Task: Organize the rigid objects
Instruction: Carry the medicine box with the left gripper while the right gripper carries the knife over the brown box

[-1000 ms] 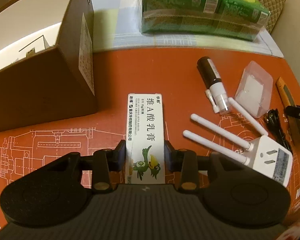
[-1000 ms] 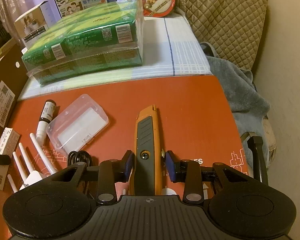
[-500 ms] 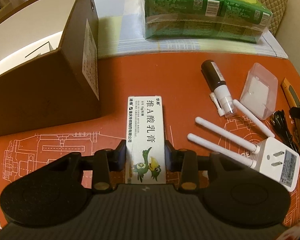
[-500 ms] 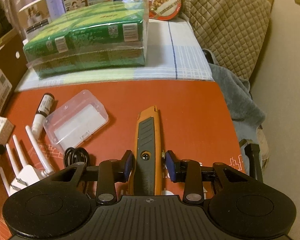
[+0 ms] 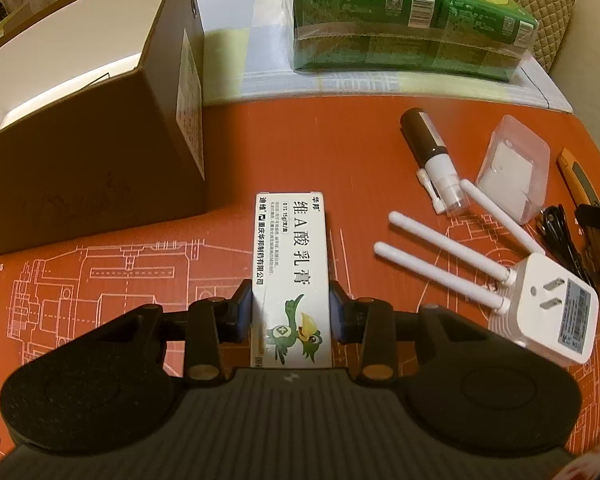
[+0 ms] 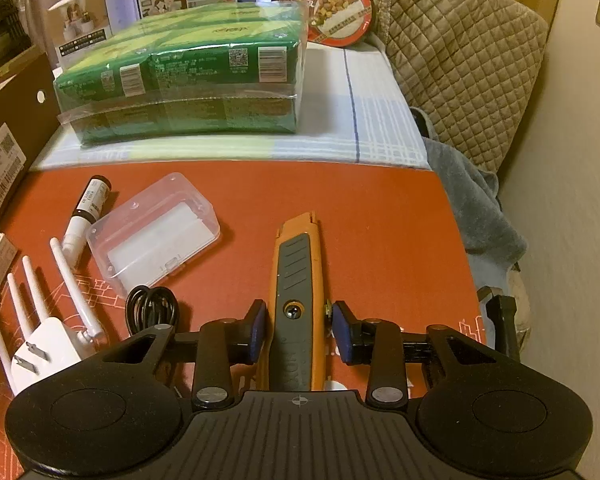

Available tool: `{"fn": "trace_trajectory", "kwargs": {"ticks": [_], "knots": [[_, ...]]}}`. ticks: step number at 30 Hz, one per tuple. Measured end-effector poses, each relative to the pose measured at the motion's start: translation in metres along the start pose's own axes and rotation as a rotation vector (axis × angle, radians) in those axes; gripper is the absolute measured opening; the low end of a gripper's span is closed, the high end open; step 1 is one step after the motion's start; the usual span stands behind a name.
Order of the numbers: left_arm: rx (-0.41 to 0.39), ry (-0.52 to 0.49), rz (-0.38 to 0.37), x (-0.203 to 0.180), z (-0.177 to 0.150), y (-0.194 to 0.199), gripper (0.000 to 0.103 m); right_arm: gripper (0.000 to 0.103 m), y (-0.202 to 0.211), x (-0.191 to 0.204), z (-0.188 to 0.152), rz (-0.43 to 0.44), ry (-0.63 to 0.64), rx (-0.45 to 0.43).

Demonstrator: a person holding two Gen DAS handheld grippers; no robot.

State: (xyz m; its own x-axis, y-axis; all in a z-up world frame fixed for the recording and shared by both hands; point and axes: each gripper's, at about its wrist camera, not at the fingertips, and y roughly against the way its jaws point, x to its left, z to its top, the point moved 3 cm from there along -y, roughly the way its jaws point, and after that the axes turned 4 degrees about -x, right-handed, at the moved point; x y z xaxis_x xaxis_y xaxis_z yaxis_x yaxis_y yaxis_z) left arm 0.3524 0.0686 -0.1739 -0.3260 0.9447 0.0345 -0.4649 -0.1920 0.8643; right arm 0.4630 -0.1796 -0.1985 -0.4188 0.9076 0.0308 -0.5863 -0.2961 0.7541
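— What are your tongs doing right now?

— My left tongs (image 5: 292, 312) are pinching the near end of the white ointment carton (image 5: 290, 264), pads flat on its two long sides. The carton is pointing away from me over the orange tabletop mat (image 5: 300, 152); I can't tell whether its far end is resting on the mat or hanging just clear. My right tongs (image 6: 300, 332) are straddling the orange utility knife (image 6: 298, 280) at the screw in its grey grip. The left pad looks to be touching; on the right I'm seeing a thin gap at the knife's side, so I can't tell whether that grip is firm.

— Where is it all going?

— I'm judging the open cardboard box (image 5: 100, 148), just left of the carton, to be the place.

— How are you going to do it well?

— I'm keeping the carton level and squeezing gently, since thin card will probably crush. I'm meaning to clear the box's near wall before swinging left. For the knife, I'm wanting both pads seated on the grey grip before trusting the hold, because it looks heavy enough to pivot. The coiled black cable (image 6: 152, 308) and the white plug-in repeater (image 6: 40, 344) with its antennas are lying near the knife's left, so I'm planning a straight rise there.
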Motion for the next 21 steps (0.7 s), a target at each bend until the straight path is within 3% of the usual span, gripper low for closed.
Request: {"fn": "trace_trajectory", "kwargs": {"ticks": [5, 13, 21], "knots": [[-0.004, 0.011, 0.000, 0.003, -0.008, 0.005, 0.033, 0.032, 0.006, -0.001, -0.004, 0.018, -0.010, 0.007], [-0.032, 0.034, -0.014, 0.011, -0.018, 0.023, 0.033, 0.031, 0.025, -0.008, -0.015, 0.069, -0.133, 0.039], [-0.086, 0.056, -0.044, 0.025, -0.023, 0.058, 0.033, 0.031, 0.068, -0.006, -0.010, 0.114, -0.206, -0.015]]}}
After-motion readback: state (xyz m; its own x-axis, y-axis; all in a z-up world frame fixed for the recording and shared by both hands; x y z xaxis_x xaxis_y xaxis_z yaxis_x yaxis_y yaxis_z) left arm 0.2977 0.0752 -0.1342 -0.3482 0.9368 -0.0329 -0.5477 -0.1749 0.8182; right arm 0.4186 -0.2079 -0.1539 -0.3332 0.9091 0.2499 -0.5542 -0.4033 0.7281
